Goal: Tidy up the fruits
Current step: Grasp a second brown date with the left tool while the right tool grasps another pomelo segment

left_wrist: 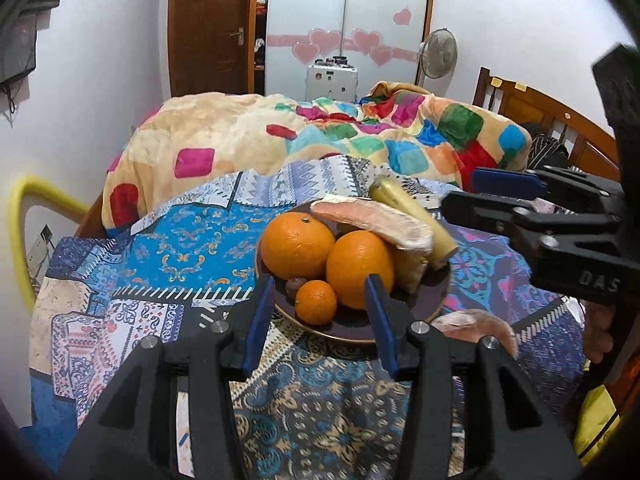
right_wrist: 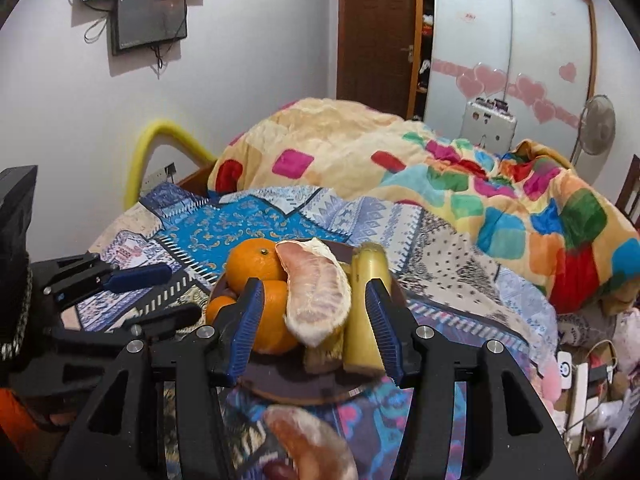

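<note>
A dark plate (left_wrist: 352, 330) on the patterned bedspread holds two large oranges (left_wrist: 296, 244), a small tangerine (left_wrist: 316, 302), a small dark fruit (left_wrist: 295, 287), a pomelo segment (left_wrist: 372, 222) and banana pieces (left_wrist: 412, 216). My left gripper (left_wrist: 320, 312) is open and empty just in front of the plate. My right gripper (right_wrist: 316, 324) is open and empty at the plate's near edge (right_wrist: 304, 392), its jaws standing either side of the pomelo segment (right_wrist: 320, 296) without touching it. A second pomelo segment (right_wrist: 316, 440) lies on the bedspread beside the plate, also in the left wrist view (left_wrist: 476, 326).
A crumpled colourful blanket (left_wrist: 320, 136) lies behind the plate. A wooden headboard (left_wrist: 552, 116) is at the right, a yellow padded rail (left_wrist: 20, 240) at the left. A small dark fruit (right_wrist: 280, 470) lies by the loose pomelo segment.
</note>
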Demonstrator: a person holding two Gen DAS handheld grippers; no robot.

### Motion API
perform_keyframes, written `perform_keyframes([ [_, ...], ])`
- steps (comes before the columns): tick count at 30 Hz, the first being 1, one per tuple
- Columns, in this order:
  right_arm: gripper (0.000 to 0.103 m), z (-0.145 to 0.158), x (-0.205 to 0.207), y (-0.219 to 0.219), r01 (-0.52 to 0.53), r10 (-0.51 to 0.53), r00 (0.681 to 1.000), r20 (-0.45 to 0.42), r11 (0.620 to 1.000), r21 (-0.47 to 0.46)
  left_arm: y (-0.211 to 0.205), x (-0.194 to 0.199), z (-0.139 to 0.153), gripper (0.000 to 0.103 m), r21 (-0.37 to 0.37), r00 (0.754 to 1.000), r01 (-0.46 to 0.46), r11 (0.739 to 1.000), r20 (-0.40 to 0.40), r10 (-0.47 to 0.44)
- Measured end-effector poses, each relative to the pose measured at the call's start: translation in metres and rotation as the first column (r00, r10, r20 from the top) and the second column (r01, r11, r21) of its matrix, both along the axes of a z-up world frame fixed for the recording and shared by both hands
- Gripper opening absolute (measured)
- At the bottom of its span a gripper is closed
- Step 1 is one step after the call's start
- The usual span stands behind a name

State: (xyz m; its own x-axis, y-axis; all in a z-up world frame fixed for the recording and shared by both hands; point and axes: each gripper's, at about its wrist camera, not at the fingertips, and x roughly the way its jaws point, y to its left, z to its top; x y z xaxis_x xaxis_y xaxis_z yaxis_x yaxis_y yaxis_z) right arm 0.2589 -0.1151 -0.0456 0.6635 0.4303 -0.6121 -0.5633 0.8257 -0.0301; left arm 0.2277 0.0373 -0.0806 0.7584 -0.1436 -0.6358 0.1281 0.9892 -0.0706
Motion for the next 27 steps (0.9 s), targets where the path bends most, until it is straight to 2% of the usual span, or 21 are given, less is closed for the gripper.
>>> perform_keyframes([
  [6,0.049,0.007,-0.034,-0.026,0.021,-0.021,0.999,0.026,1.0,0.009,-0.013,-0.024,0.012,0.048,-0.004,1.0,0.01,1.0,0.004,-0.01],
  [12,0.049,-0.002,-0.062,-0.053,0.044,-0.044,0.999,0.016,0.999,0.012,-0.034,-0.043,0.009,0.048,-0.014,0.999,0.03,0.999,-0.019,-0.031],
  [19,0.049,-0.025,-0.079,-0.083,0.086,-0.086,0.996,-0.025,0.996,-0.011,-0.071,-0.049,-0.02,0.049,-0.015,0.993,0.07,0.997,-0.092,-0.072],
  [27,0.049,-0.049,-0.084,-0.108,0.111,-0.113,0.991,-0.072,0.994,-0.024,-0.104,-0.038,-0.053,0.049,-0.026,0.978,0.111,0.994,-0.177,-0.113],
])
